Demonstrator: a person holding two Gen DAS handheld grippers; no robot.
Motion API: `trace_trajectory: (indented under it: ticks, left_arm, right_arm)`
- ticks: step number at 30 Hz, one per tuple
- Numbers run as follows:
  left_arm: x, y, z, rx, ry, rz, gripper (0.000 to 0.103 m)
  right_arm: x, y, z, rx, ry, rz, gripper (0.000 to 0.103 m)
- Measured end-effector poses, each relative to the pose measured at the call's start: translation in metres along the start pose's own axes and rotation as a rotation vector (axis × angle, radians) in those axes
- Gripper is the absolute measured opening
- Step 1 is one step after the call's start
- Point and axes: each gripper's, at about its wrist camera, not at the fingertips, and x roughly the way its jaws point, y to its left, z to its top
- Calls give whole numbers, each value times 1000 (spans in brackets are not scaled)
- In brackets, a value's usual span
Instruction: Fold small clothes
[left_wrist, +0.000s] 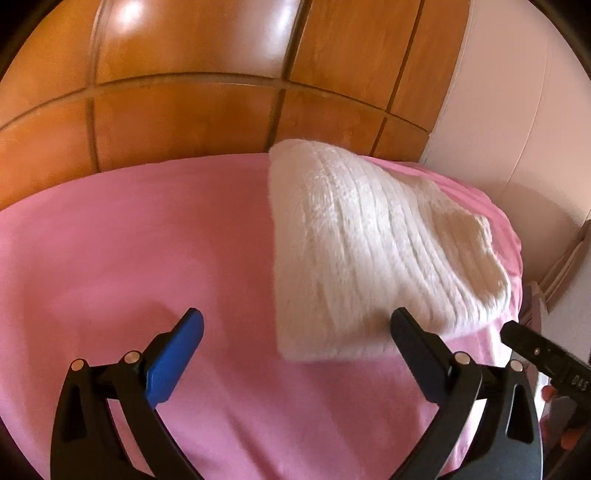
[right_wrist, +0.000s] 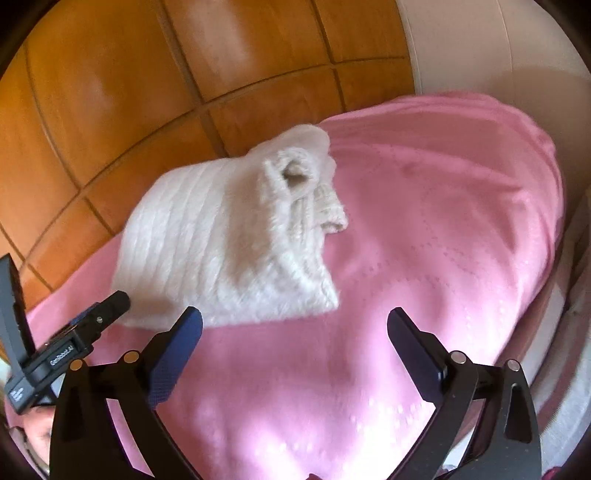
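A glossy orange-brown wooden panelled wall (left_wrist: 184, 122) fills the background, its grooved seams running right down to the far edge of the bed. In front of it spreads a pink cloth bed cover (left_wrist: 129, 258), smooth and bare across its whole left half in the left wrist view; in the right wrist view the cover (right_wrist: 443, 221) lies open and unoccupied to the right of the garment, out to its rounded right edge near a pale wall (right_wrist: 480, 44).

The folded white ribbed knit garment (left_wrist: 369, 251) lies on the cover close to the far edge by the wooden wall, its near edge just ahead of the left tool's right finger. In the right wrist view the garment (right_wrist: 229, 236) shows a rolled cuff or opening on top, and its near edge lies just ahead of the right tool's left finger.

The left gripper (left_wrist: 297, 332) hovers over the cover with its blue-padded jaws spread wide, holding nothing. The right gripper (right_wrist: 295, 328) is likewise spread wide and empty, above bare pink cover
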Motion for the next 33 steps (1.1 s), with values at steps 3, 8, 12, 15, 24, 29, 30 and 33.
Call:
trace_trajectory:
  ticks: [3,8,12,15,24,29,30,33]
  left_arm:
    - [-20,-6,-8,46,-31,51,101]
    - [-58,-16,-19,96,-111,100,101]
    - [-77,-18,-12,45,-110,108,101]
    - [-92,-17,-13,25,-126,108,101]
    - [-117,-33,-21,61,-156,165,101]
    - [-121,-40,-21,72,-172,201,101]
    - [-120,-42,-21,78,-168,202,101]
    - [-119,-46,-22,96,-159,203,101]
  right_arm:
    - [-18,15,-10,-61,-31,-49,99]
    - [-42,32,-24,-160,-91,-110,99]
    - [-57,40,-36,-209,-96,-166,99]
    - [-71,40,-39,-222,-100,-166,99]
    - [-106,23,-34,-156,-215,-223,100]
    - [-107,17,-33,-127,-215,-245,100]
    - [-107,16,-33,-120,-214,-245,100]
    - [-106,12,-32,-99,-207,-242,100]
